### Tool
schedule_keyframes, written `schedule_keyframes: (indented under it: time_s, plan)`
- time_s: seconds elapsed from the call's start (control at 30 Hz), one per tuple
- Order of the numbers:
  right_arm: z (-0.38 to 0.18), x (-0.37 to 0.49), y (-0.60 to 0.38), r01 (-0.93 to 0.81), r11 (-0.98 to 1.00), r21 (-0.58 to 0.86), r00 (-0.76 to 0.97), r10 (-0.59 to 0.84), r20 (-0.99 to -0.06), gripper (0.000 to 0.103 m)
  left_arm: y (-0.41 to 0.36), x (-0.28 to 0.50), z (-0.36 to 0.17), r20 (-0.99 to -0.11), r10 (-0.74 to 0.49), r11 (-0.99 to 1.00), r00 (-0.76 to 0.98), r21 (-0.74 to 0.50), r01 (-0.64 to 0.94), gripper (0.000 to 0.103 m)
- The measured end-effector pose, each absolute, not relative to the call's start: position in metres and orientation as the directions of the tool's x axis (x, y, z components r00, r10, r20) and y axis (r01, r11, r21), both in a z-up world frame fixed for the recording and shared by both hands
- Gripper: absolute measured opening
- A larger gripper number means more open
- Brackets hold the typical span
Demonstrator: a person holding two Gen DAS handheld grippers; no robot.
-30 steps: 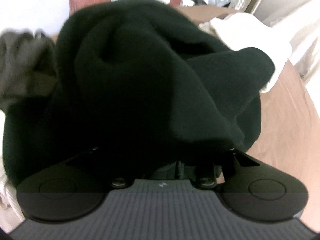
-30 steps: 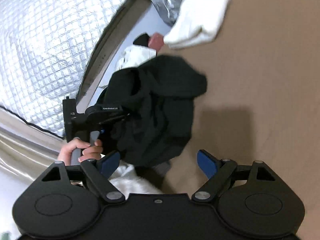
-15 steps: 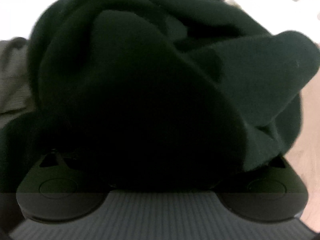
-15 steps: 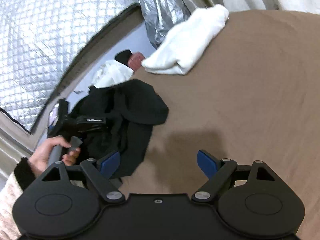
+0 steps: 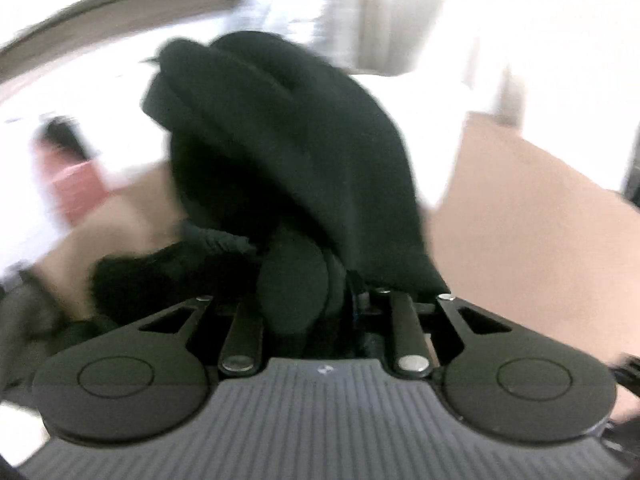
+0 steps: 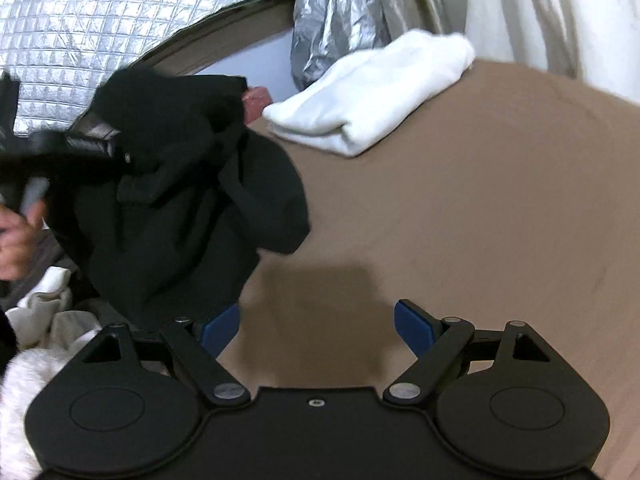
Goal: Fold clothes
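Observation:
A bunched black garment fills the left wrist view and hides the fingertips of my left gripper. Its jaws are closing, drawn close together with a wad of the black cloth between them. In the right wrist view the black garment hangs lifted from the left gripper, which a person's hand holds at the left edge. My right gripper stands open over the bare brown surface, with nothing between its blue pads. It is just right of the hanging garment.
A folded white garment lies at the far side of the brown surface. A heap of cream and grey clothes sits at the lower left. Silver quilted foil and a pale curtain stand behind.
The left gripper has risen with the black garment, which now hangs clear of the heap. The right wrist view has swung round, bringing the folded white garment toward the middle.

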State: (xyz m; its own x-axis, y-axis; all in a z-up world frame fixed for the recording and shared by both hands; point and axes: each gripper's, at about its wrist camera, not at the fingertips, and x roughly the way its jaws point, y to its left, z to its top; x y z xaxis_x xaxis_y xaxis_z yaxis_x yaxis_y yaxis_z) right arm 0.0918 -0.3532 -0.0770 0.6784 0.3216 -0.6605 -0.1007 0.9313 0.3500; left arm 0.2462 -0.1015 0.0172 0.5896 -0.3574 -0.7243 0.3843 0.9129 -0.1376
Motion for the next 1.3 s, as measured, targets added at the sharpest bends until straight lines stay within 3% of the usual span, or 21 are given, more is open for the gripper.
schedule_keyframes:
  time_s: [0.3,0.43,0.5,0.53,0.57,0.67,0.7,0.77,0.87,1.1,1.23,1.3]
  plan:
    - [-0.045,0.079,-0.42,0.006,0.922,0.388,0.731,0.261,-0.63,0.088,-0.209,0.237,0.081,-0.628,-0.603,0.749,0.492,-0.232,0.621,0.016]
    - [0.007,0.079,-0.455,0.045,0.978,0.206,0.755,0.102,-0.648,0.088,-0.261,0.239,0.108,-0.563,-0.721,0.634,0.403,-0.302,0.712,0.017]
    - [0.026,0.08,-0.464,0.054,0.991,0.125,0.753,0.042,-0.656,0.088,-0.286,0.24,0.099,-0.573,-0.75,0.594,0.331,-0.364,0.717,0.025]
    - [0.032,0.08,-0.468,0.07,0.992,0.107,0.737,0.021,-0.675,0.088,-0.298,0.24,0.094,-0.576,-0.763,0.574,0.294,-0.395,0.718,0.044]
    - [0.037,0.081,-0.473,0.087,0.992,0.091,0.72,0.001,-0.694,0.088,-0.307,0.239,0.088,-0.596,-0.756,0.573,0.27,-0.405,0.712,0.053]
    - [0.04,0.084,-0.487,0.149,0.97,0.194,0.613,0.064,-0.787,0.088,-0.312,0.218,0.082,-0.646,-0.691,0.609,0.323,-0.28,0.743,0.055]
    - [0.04,0.086,-0.491,0.157,0.962,0.223,0.577,0.094,-0.812,0.088,-0.304,0.206,0.084,-0.641,-0.669,0.626,0.376,-0.213,0.75,0.057]
    - [0.039,0.093,-0.496,0.182,0.96,0.212,0.521,0.088,-0.849,0.088,-0.272,0.19,0.073,-0.605,-0.631,0.682,0.485,-0.135,0.719,0.073]
    - [0.035,0.117,-0.497,0.19,0.972,0.137,0.443,0.04,-0.896,0.088,-0.196,0.196,0.051,-0.535,-0.624,0.744,0.57,-0.181,0.644,0.09]
    - [0.031,0.169,-0.473,0.173,0.97,0.174,0.396,0.093,-0.913,0.088,-0.127,0.267,0.009,-0.584,-0.476,0.878,0.657,-0.275,0.391,0.091]
    - [0.044,0.183,-0.466,0.102,0.981,0.168,0.441,0.107,-0.891,0.088,-0.123,0.29,-0.034,-0.671,-0.426,0.905,0.607,-0.308,0.295,0.091]
    - [0.057,0.189,-0.471,0.089,0.975,0.205,0.477,0.138,-0.868,0.088,-0.12,0.301,-0.052,-0.729,-0.346,0.938,0.591,-0.262,0.226,0.091]
